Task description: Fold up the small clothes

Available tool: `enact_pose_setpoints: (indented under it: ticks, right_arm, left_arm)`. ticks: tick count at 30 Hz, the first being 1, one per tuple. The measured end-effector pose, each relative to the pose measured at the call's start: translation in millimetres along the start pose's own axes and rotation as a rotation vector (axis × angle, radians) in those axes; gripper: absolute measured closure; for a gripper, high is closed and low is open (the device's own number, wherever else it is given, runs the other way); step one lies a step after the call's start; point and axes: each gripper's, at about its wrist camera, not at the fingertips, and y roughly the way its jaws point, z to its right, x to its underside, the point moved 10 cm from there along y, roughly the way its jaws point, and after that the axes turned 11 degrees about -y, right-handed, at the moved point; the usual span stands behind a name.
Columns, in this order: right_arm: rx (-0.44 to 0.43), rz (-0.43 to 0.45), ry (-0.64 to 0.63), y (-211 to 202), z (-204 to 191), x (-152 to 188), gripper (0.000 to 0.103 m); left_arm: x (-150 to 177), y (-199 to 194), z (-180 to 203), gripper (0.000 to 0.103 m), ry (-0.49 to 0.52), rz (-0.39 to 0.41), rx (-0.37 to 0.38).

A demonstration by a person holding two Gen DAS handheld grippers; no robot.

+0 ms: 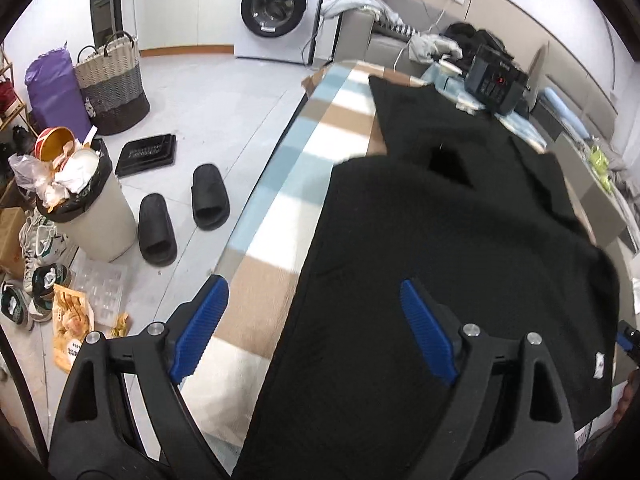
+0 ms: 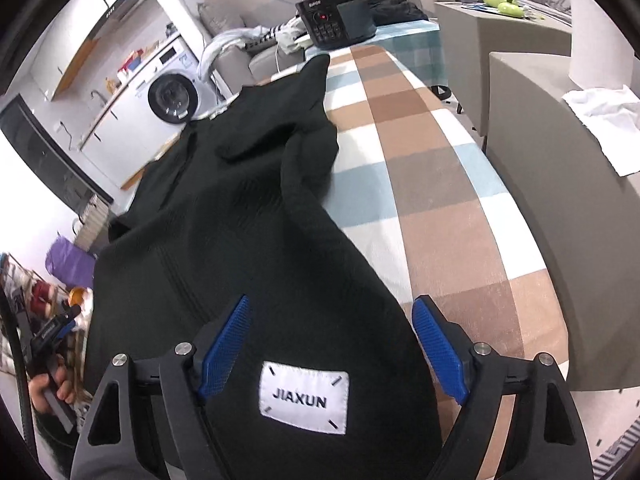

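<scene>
A black garment [image 1: 452, 248] lies spread on the checked cloth of the table [image 1: 276, 200]. My left gripper [image 1: 316, 328] is open above the garment's left edge, one finger over the cloth, one over the fabric. In the right wrist view the same garment [image 2: 240, 216] stretches away, with a white JIAXUN label [image 2: 304, 397] near me. My right gripper [image 2: 332, 348] is open, its fingers on either side of the garment's near end above the label. The left gripper also shows at the far left of the right wrist view [image 2: 60, 326].
A black device with buttons [image 2: 336, 20] sits at the table's far end. Grey cabinets [image 2: 560, 184] stand right of the table. On the floor to the left are a full bin [image 1: 84, 204], black slippers [image 1: 180, 212], a basket [image 1: 112, 84] and a washing machine [image 1: 276, 8].
</scene>
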Motion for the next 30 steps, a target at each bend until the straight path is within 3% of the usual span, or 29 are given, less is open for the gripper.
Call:
enact_pose_setpoints:
  ticks: [11,15,17,19,21,23,24,27,28,29,30]
  right_arm:
    - [-0.012,-0.011,0.008,7,2,8,0.021]
    - [-0.018,-0.016,0.005,9,1,7,0.021]
    - [-0.021,-0.016,0.005,9,2,6,0.021]
    - [-0.022,-0.016,0.003,10,2,6,0.022]
    - [-0.018,-0.018,-0.003,11,3,6,0.028]
    - [-0.002,-0.018,-0.008,12,5,7,0.038]
    - [0.009,-0.018,-0.009,12,7,8,0.042]
    - [0.051,-0.005,-0.029,13,12,7,0.062]
    - [0.056,-0.004,-0.033,15,12,6,0.075]
    - [0.060,0.004,-0.032,15,14,4,0.094]
    - [0.055,0.014,-0.027,16,14,2,0.098]
  left_arm:
    - [7,43,17,0.017,0.050,-0.092,0.006]
    - [7,47,24,0.017,0.079,-0.090,0.013]
    - [7,48,28,0.020,0.080,-0.088,0.034]
    - [6,48,34,0.034,0.084,-0.078,0.061]
    - [4,49,36,0.055,0.097,-0.060,0.047]
    - [3,50,40,0.091,0.106,-0.055,0.051]
    - [3,50,41,0.096,0.099,-0.062,0.071]
    - [2,48,42,0.096,0.066,-0.051,0.093]
    - [0,46,42,0.097,0.058,-0.042,0.106]
    - [-1,42,42,0.097,0.047,-0.033,0.120]
    - [-3,39,42,0.097,0.038,-0.023,0.128]
